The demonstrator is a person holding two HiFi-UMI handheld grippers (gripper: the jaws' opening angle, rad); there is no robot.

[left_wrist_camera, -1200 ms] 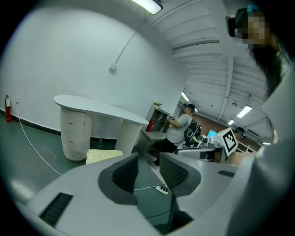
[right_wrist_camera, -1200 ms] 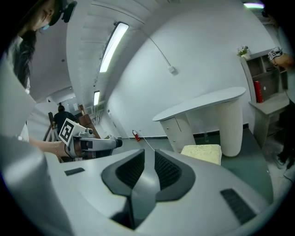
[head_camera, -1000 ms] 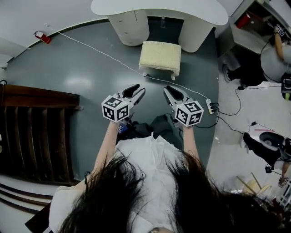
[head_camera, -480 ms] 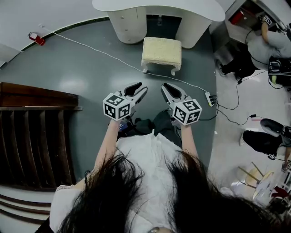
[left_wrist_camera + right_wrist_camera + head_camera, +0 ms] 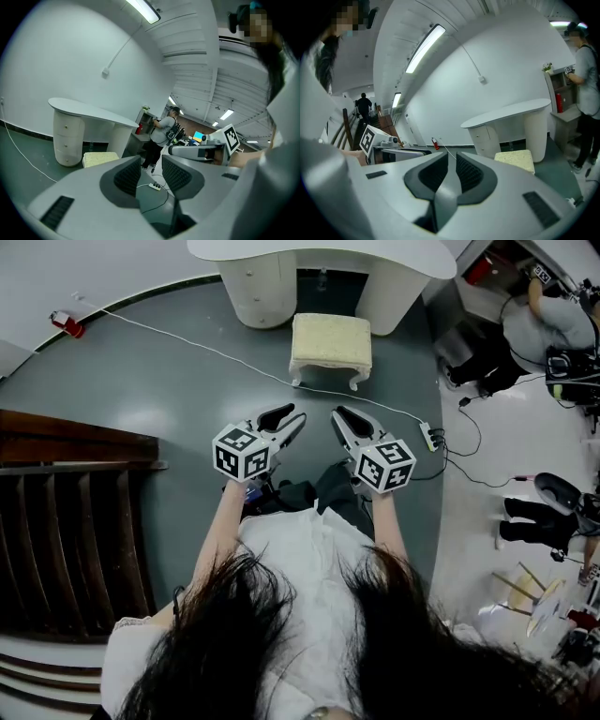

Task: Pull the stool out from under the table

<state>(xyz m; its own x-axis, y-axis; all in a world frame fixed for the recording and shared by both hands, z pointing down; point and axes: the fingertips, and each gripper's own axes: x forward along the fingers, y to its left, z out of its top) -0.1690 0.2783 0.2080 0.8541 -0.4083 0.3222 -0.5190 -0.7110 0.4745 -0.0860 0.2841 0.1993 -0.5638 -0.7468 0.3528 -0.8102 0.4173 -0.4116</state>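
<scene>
The stool (image 5: 331, 341), with a cream cushion and white legs, stands on the grey floor just in front of the white table (image 5: 328, 254), clear of its top. It also shows in the left gripper view as the stool (image 5: 100, 159) beside the table (image 5: 89, 112), and in the right gripper view as the stool (image 5: 515, 159). My left gripper (image 5: 286, 415) is held in the air well short of the stool, its jaws a little apart with nothing between them. My right gripper (image 5: 342, 416) hangs beside it, shut and empty. Neither touches the stool.
A white cable (image 5: 187, 338) crosses the floor in front of the stool to a power strip (image 5: 429, 437). Dark wooden stairs (image 5: 66, 512) lie at the left. A person (image 5: 553, 324) stands by shelves at the right, with more cables and feet on the pale floor.
The stool and table have slid slightly up and look smaller in the head view. Both grippers stay side by side in front of the body, empty.
</scene>
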